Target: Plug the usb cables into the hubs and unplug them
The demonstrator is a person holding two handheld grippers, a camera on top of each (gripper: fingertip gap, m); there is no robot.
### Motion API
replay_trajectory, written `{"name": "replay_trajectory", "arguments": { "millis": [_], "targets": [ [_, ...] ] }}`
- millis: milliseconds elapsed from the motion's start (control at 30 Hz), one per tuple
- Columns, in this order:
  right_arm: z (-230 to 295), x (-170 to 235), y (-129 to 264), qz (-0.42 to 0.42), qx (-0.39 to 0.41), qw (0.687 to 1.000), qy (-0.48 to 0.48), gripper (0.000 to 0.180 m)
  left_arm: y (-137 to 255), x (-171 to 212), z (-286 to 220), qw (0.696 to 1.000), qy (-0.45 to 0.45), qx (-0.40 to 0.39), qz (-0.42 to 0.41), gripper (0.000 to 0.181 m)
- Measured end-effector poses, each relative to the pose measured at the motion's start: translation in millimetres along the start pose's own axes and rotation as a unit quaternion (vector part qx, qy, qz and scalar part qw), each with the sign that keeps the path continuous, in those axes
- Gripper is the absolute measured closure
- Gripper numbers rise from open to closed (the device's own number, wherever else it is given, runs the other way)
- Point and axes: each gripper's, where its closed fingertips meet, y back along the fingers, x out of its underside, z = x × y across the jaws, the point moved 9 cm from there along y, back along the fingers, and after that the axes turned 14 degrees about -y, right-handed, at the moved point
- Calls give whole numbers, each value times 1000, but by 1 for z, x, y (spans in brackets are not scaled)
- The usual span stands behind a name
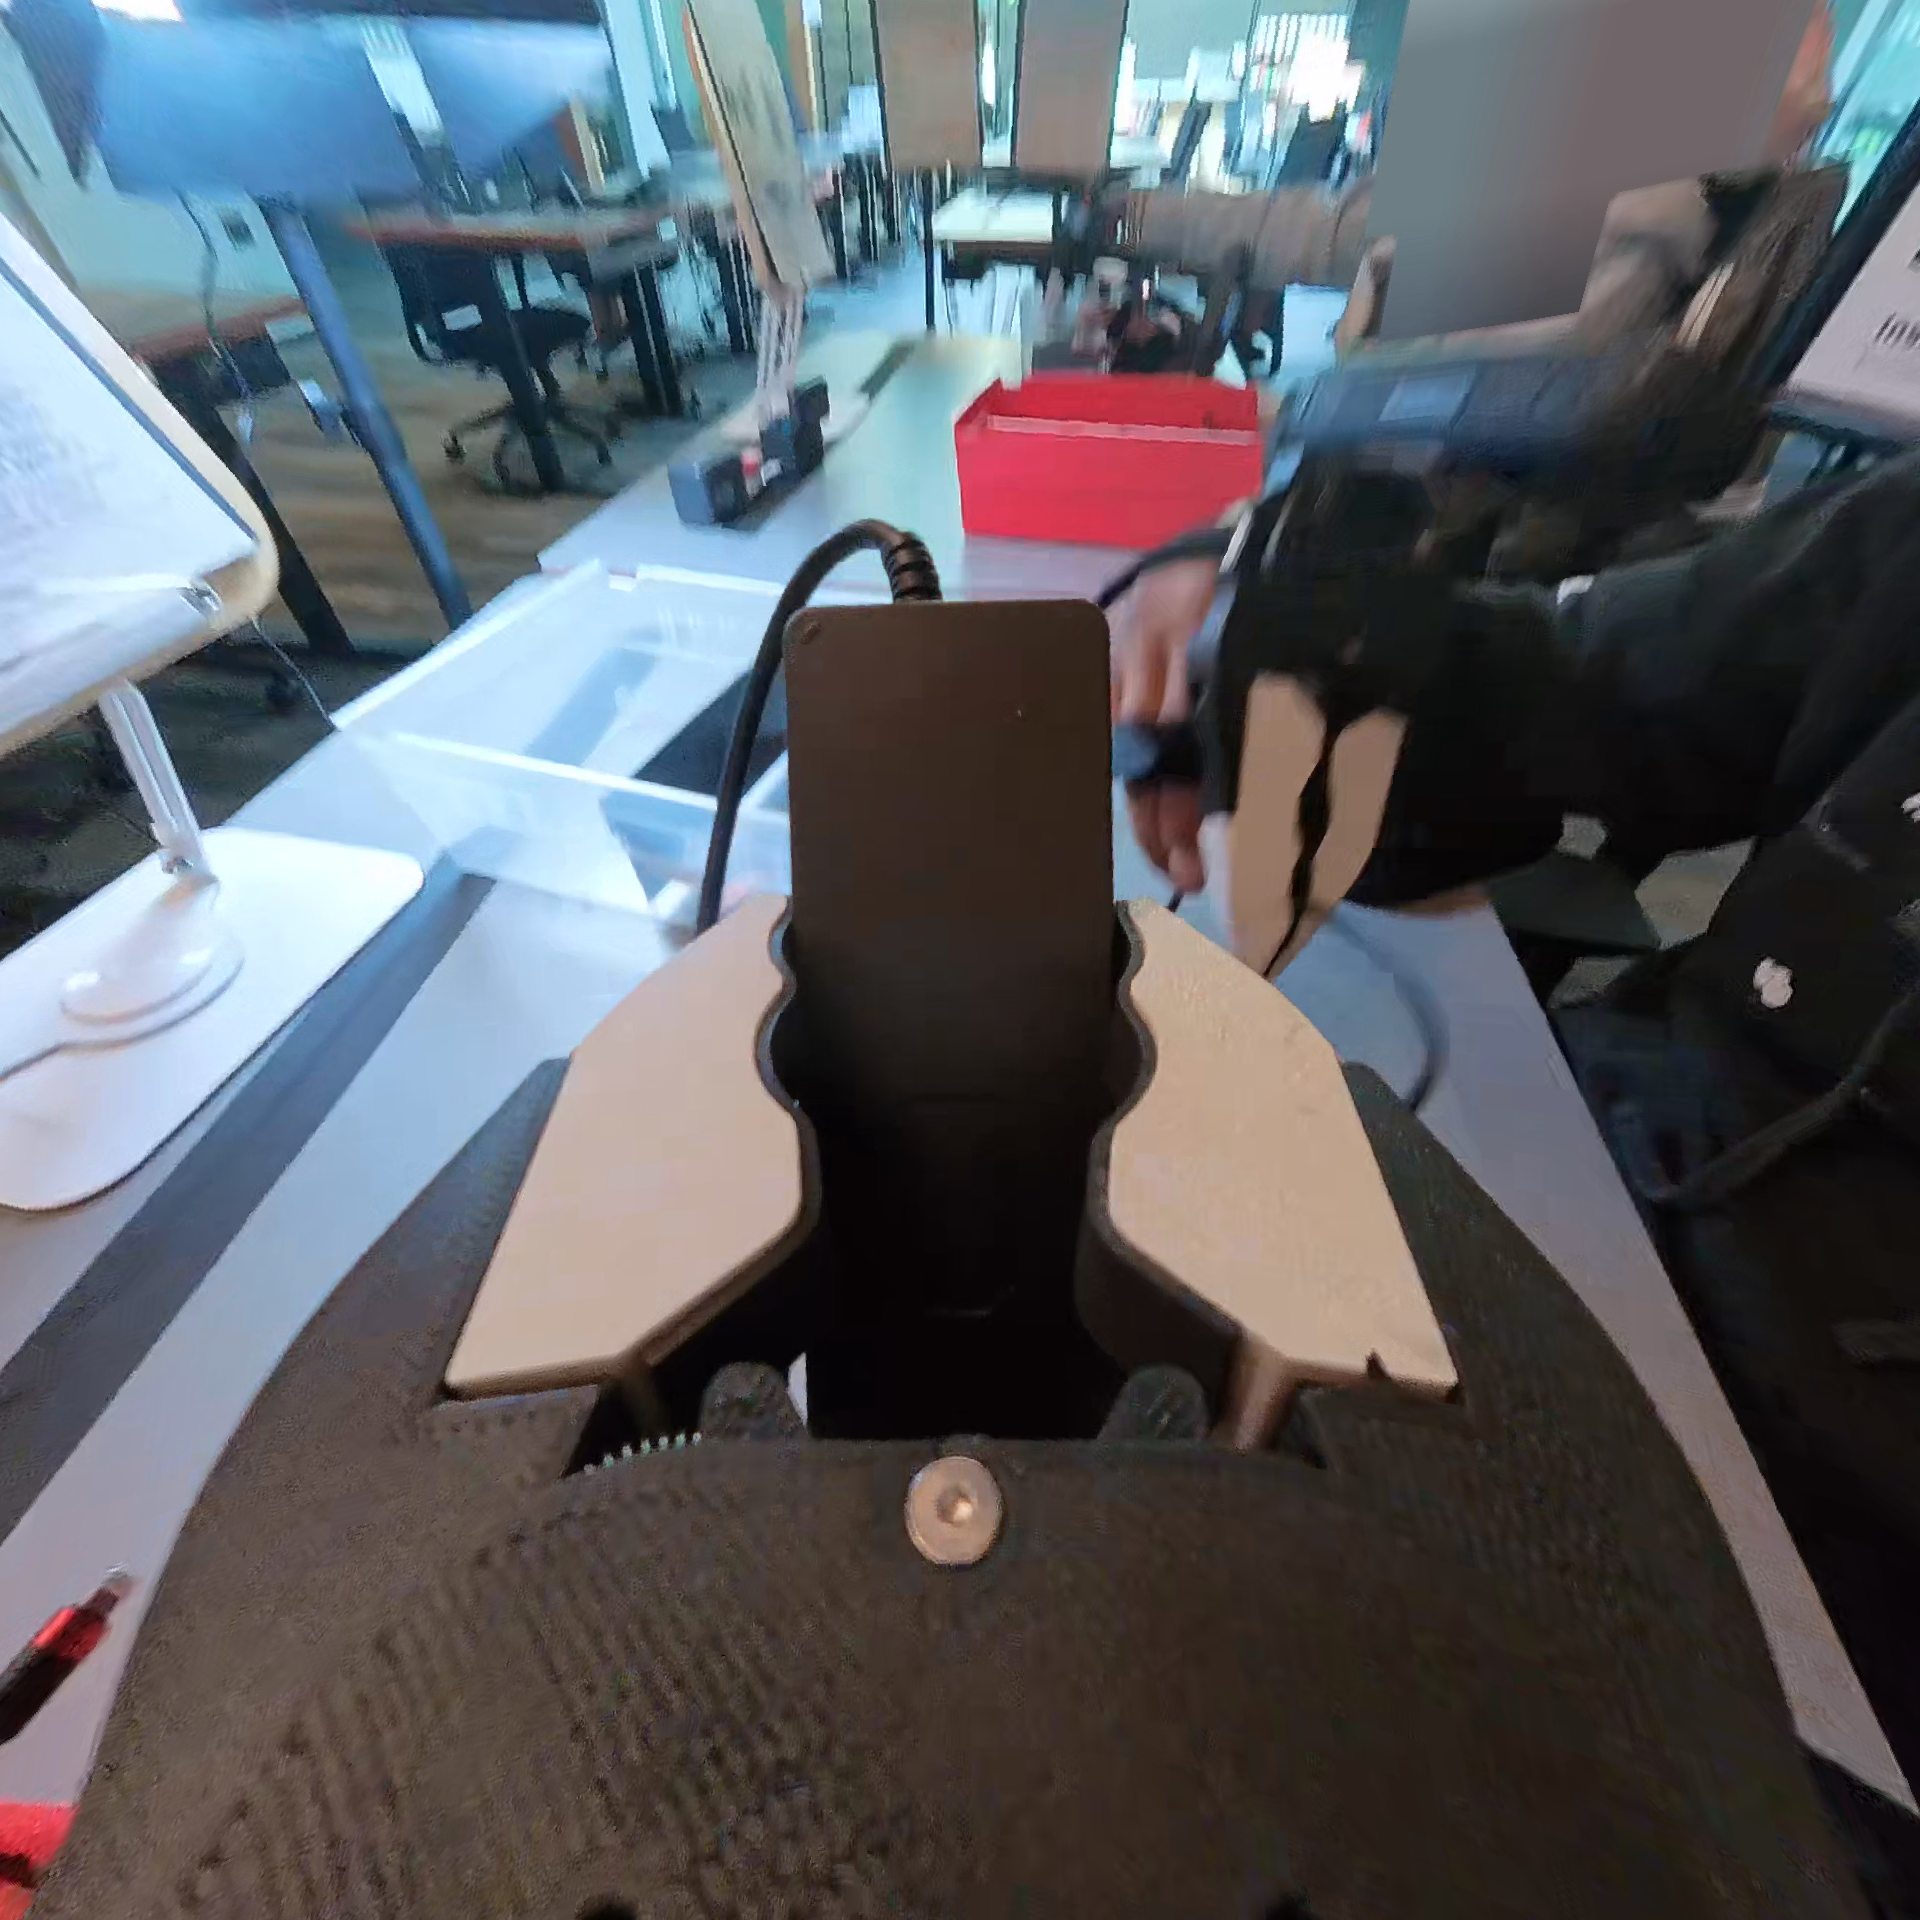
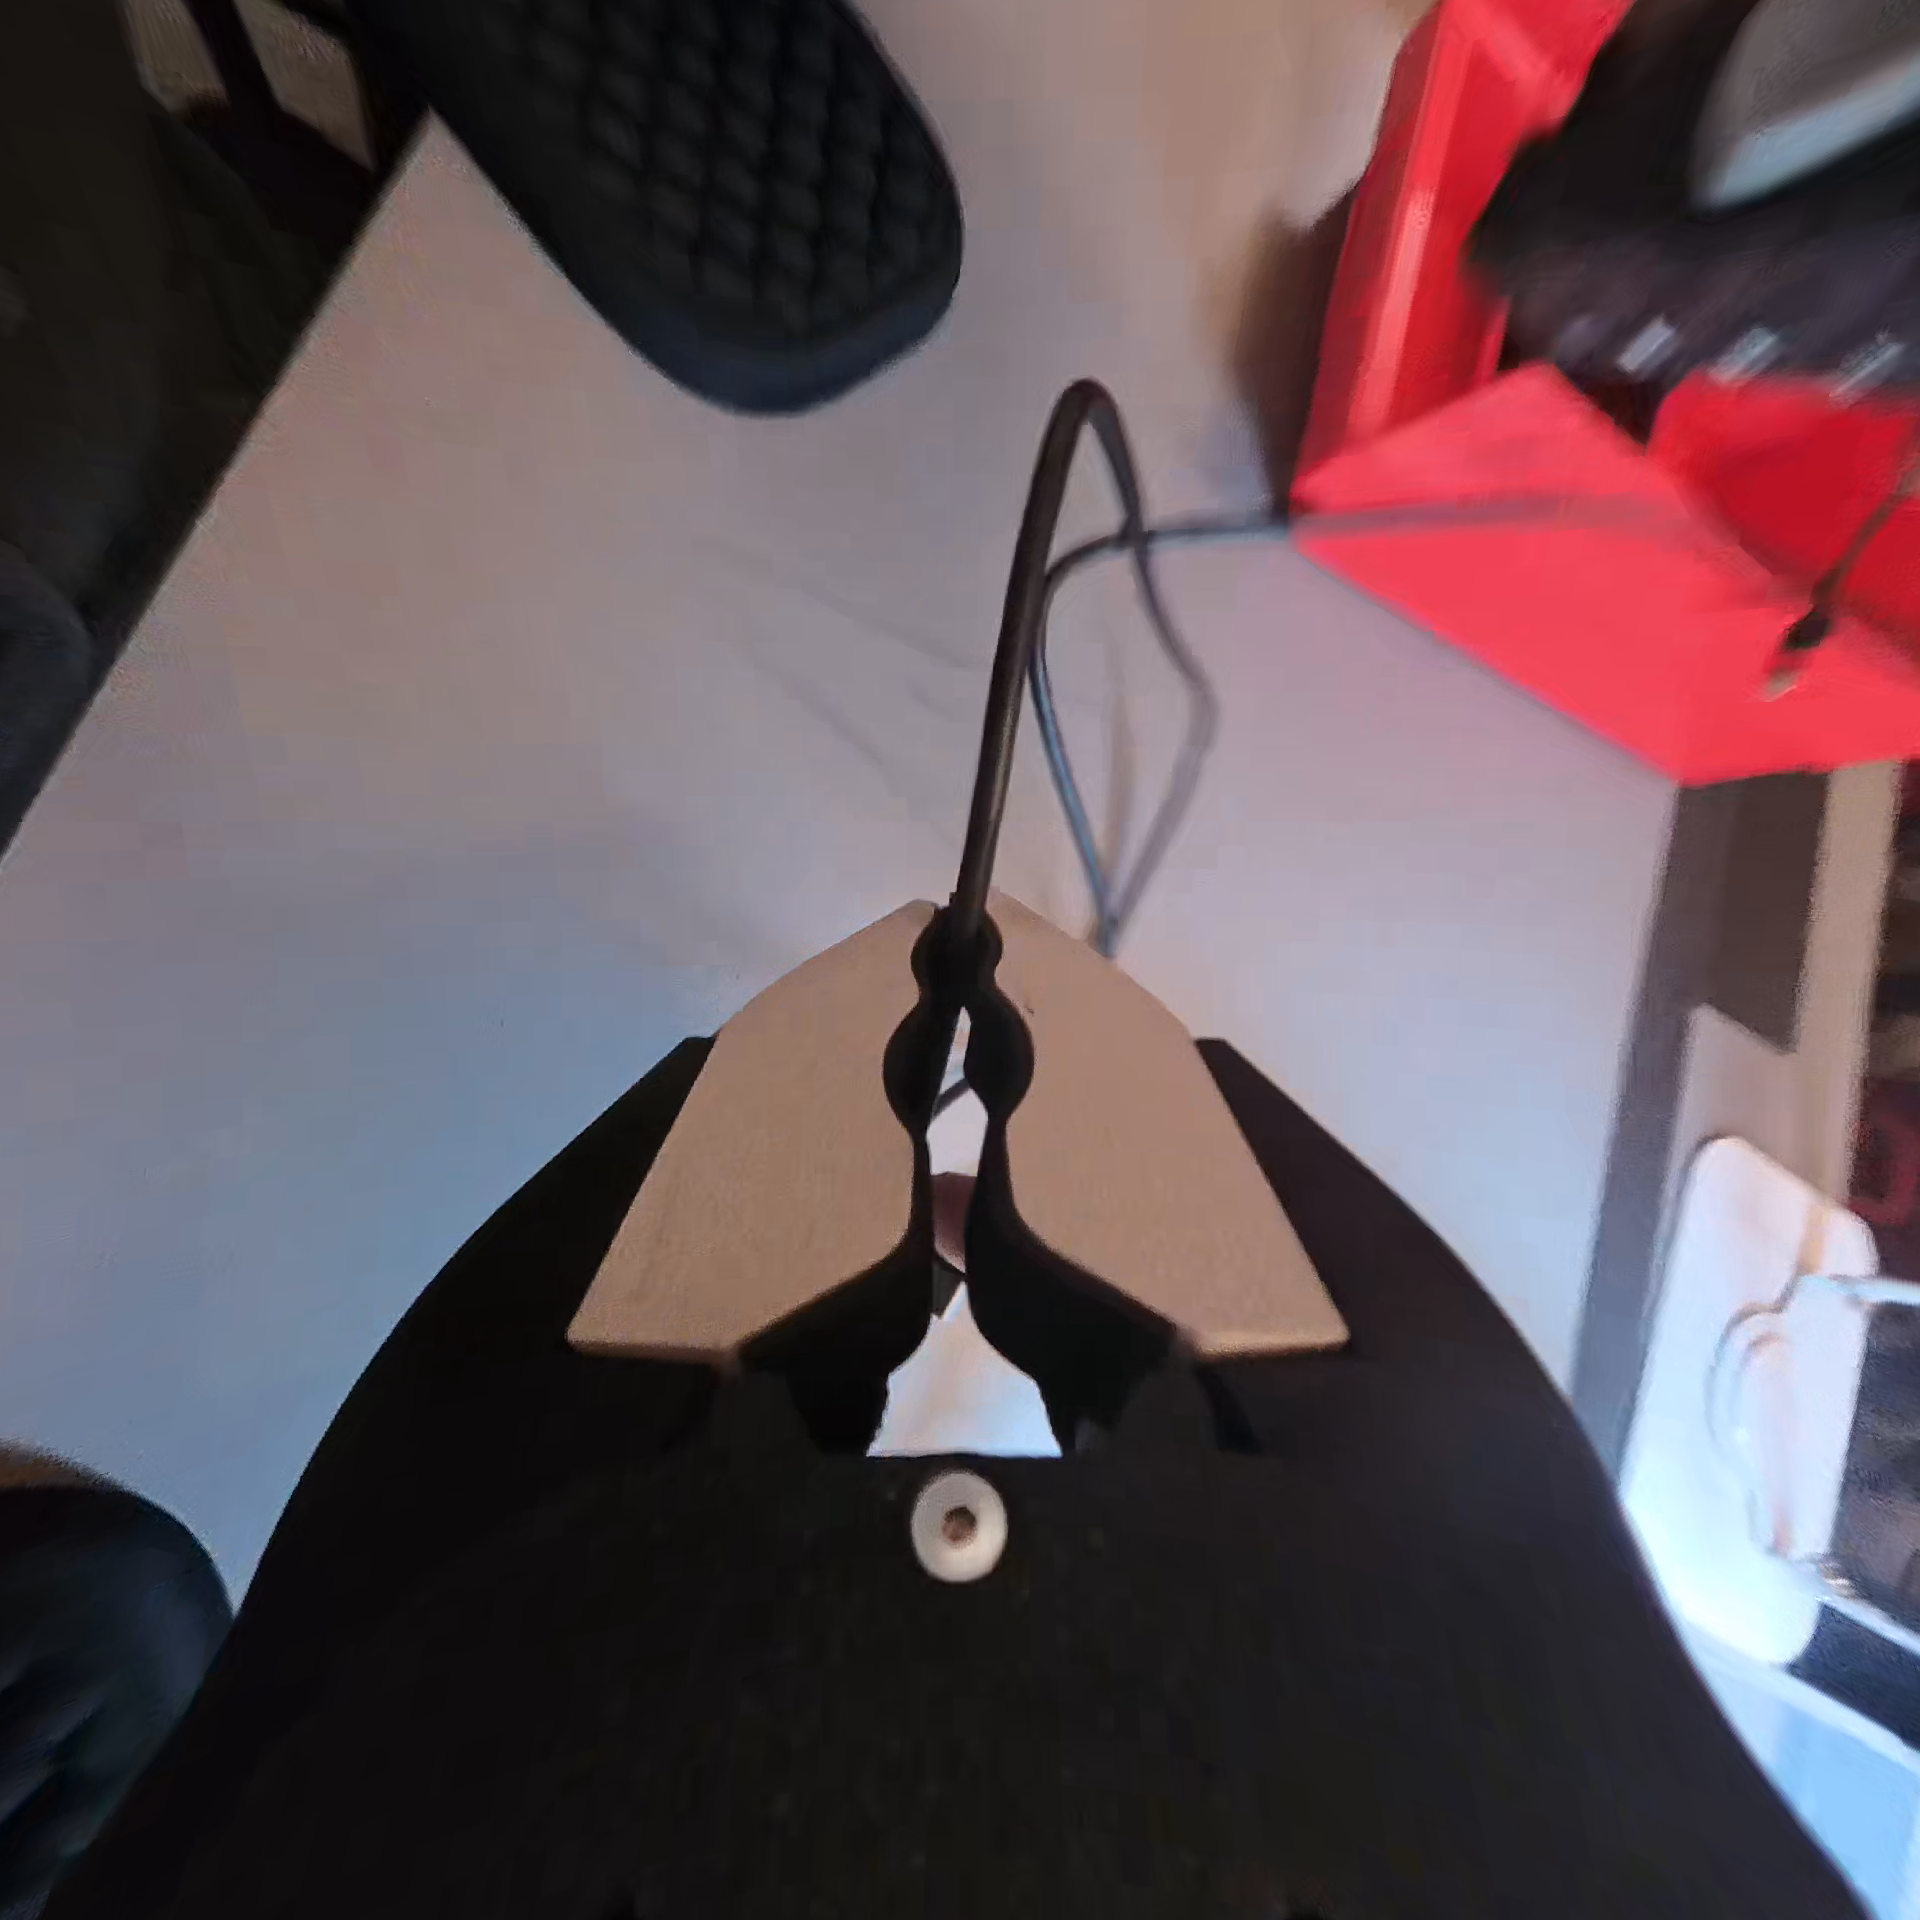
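Observation:
In the left wrist view my left gripper (image 1: pixel 951 920) is shut on a flat black hub (image 1: pixel 948 810), which stands upright between the fingers. A thick black cord (image 1: pixel 748 727) leaves the hub's top end. My right gripper (image 1: pixel 1283 831) shows blurred to the right of the hub, held by a hand in a dark sleeve. In the right wrist view my right gripper (image 2: pixel 956 935) is shut on a thin black usb cable (image 2: pixel 1003 707) that arcs up from the fingertips and down to the white table (image 2: pixel 468 727). Its plug is hidden between the fingers.
A red box (image 1: pixel 1101 457) (image 2: pixel 1558 582) sits behind on the table, with another cable end (image 2: pixel 1808 634) over it. A clear plastic tray (image 1: pixel 561 727), a white stand (image 1: pixel 156 987) and a power strip (image 1: pixel 748 457) are on the left. A black textured object (image 2: pixel 727 187) lies above. My hands' fingertips stand some 15 cm from each other.

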Motion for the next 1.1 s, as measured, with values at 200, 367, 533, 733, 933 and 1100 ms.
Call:
{"name": "replay_trajectory", "arguments": {
  "millis": [200,367,533,733,933,1100],
  "targets": [
    [2,-23,44,-92,140,983,73,180,-44,25,-20,986,40,150,57,125],
    [-9,-17,43,-59,241,963,105,175,-70,31,-37,967,81,231,69,125],
    [-9,-15,31,-22,253,959,124,145,-79,45,-44,944,132,291,82,125],
    [1,-16,18,-4,178,978,108,132,-85,52,-41,927,187,320,62,125],
    [-2,-23,14,27,175,975,136,153,-89,38,-48,935,163,310,57,125],
    [-40,-38,81,54,183,976,101,153,-30,4,1,985,141,75,-72,121]
  ]
}}
